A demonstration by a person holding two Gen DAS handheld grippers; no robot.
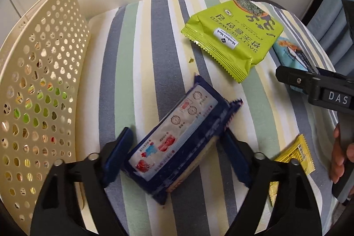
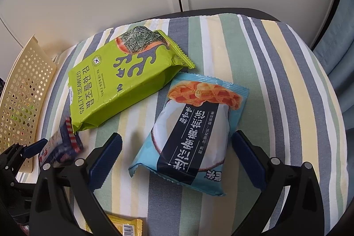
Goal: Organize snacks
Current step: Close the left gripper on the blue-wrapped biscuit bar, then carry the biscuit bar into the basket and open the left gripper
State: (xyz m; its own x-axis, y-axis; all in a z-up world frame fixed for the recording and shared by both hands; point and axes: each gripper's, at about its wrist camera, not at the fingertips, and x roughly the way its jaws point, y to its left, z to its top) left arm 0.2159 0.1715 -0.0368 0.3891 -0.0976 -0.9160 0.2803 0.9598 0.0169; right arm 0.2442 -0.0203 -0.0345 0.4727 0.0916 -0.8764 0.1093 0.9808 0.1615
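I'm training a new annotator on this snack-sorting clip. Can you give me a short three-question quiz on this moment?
1. True or false: the left tool has its fingers on either side of the dark blue packet.
2. Which packet lies between the right tool's open fingers? A) green seaweed packet B) light blue packet C) yellow packet
3. Fill in: the perforated cream basket stands at the ____ edge of the striped cushion in both views.

Key: 1 true; 2 B; 3 left.
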